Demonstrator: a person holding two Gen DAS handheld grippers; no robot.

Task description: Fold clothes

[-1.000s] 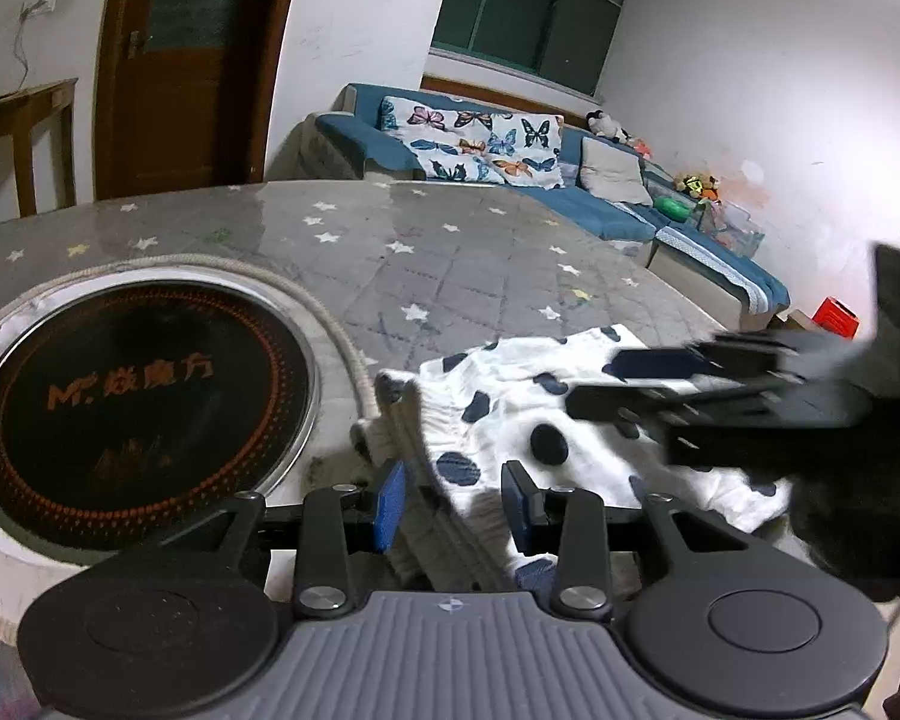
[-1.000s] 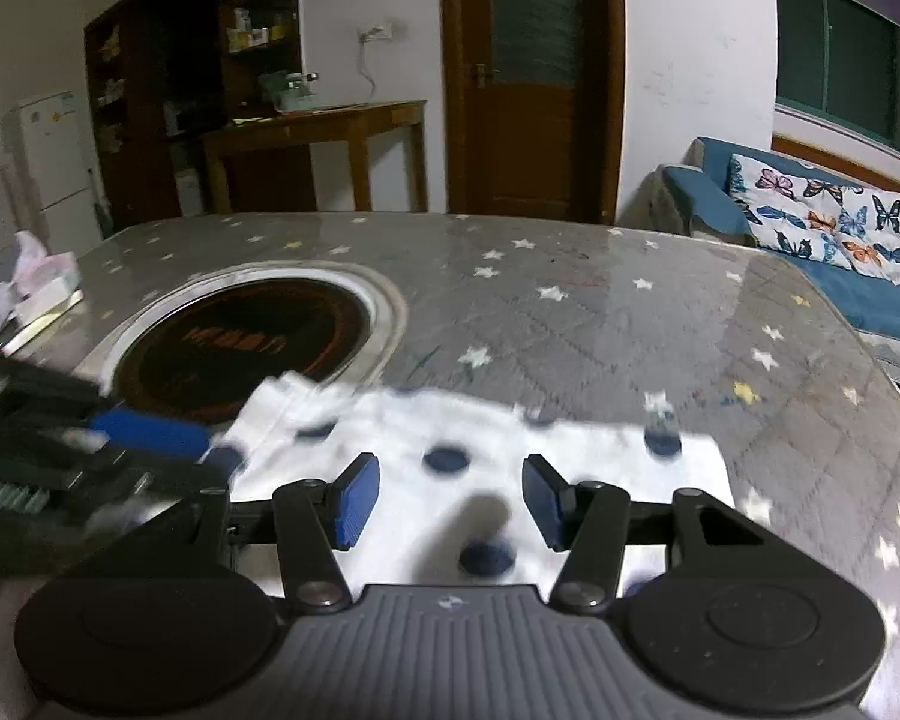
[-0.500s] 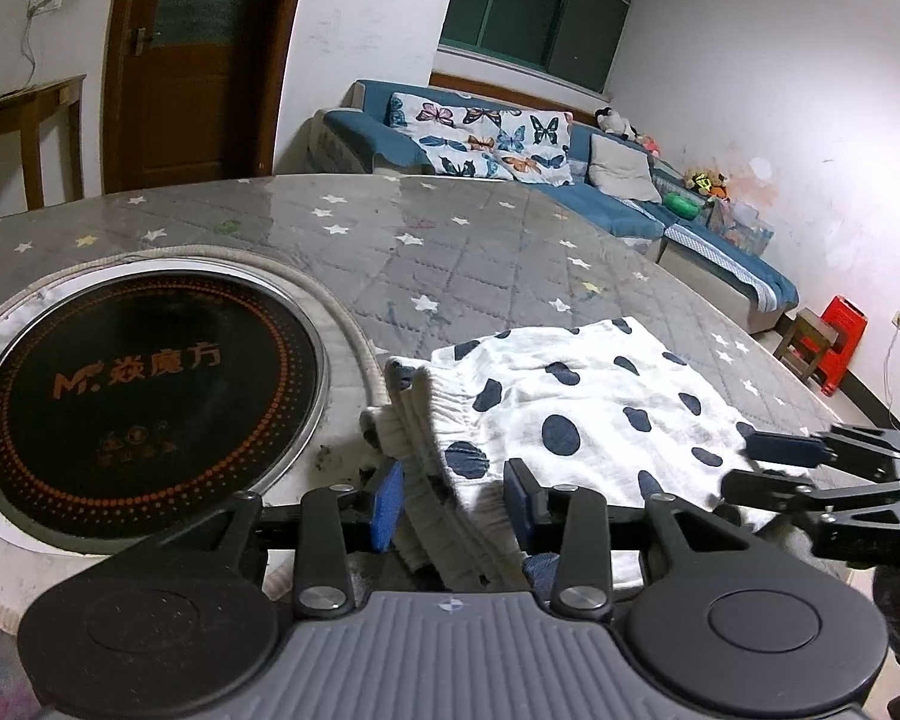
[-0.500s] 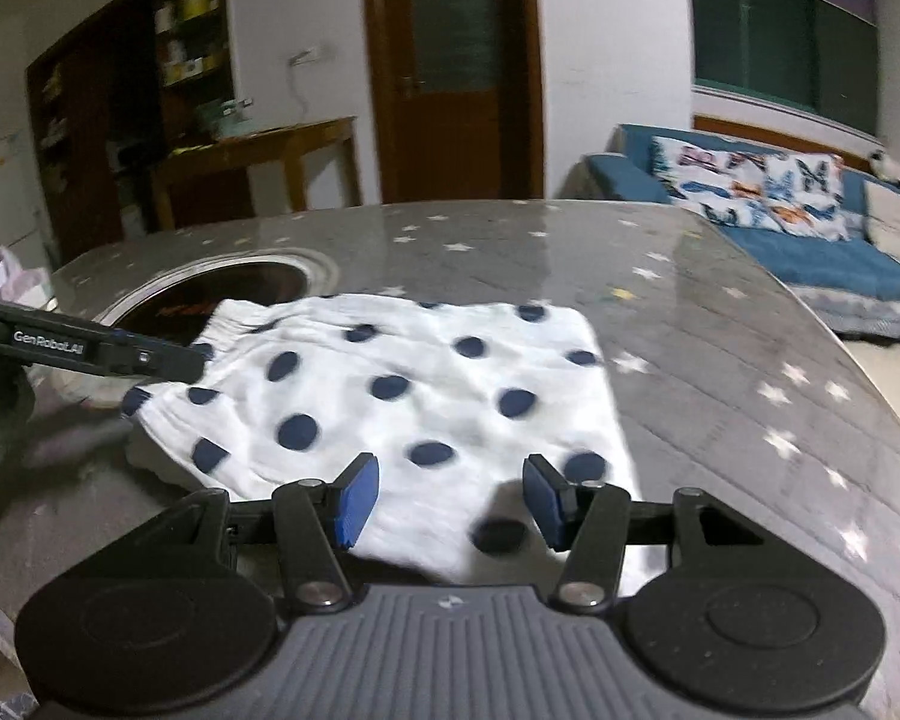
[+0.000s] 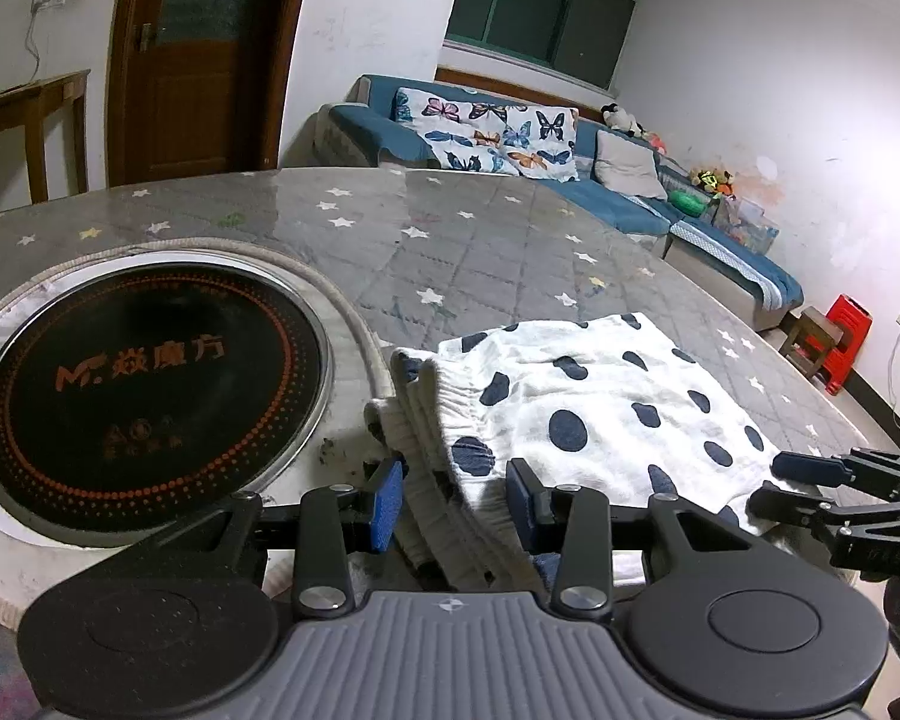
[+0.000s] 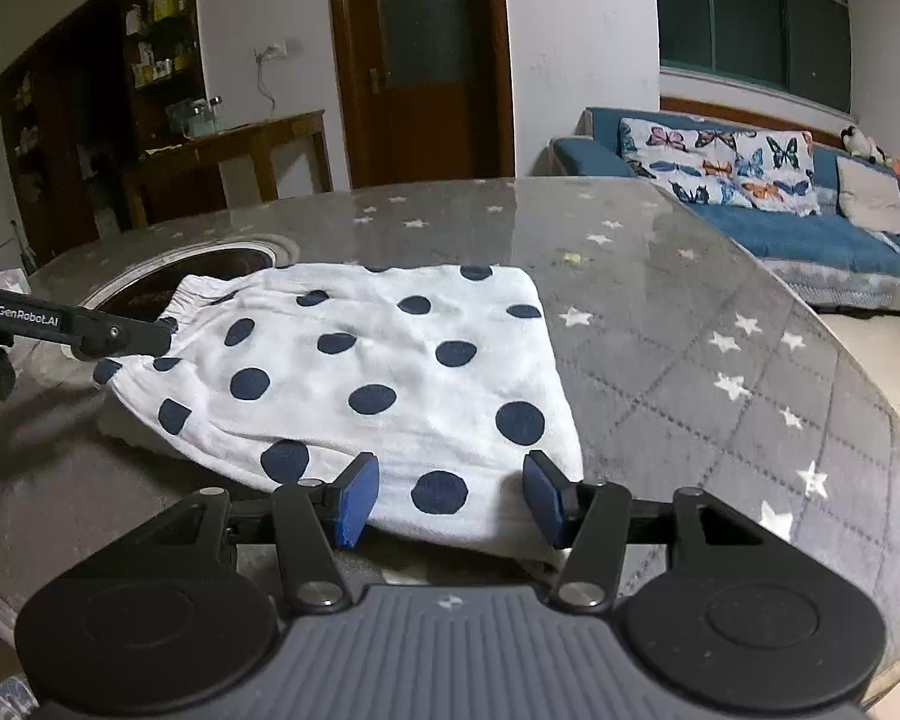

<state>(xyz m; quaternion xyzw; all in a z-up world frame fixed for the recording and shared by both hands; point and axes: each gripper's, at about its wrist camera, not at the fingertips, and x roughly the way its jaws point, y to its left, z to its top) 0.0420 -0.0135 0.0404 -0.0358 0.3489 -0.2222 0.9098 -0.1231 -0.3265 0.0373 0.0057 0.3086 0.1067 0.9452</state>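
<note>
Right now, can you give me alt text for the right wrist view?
A folded white garment with navy dots lies on a grey star-patterned table, its near edge between the open pads of the right tool. The left tool reaches its gathered waistband from the left; a blue sofa stands behind.

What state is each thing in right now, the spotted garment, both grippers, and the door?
Spotted garment: folded, lying flat on the table.
Left gripper: open, astride the gathered waistband end.
Right gripper: open, astride the near edge.
Door: closed.
</note>
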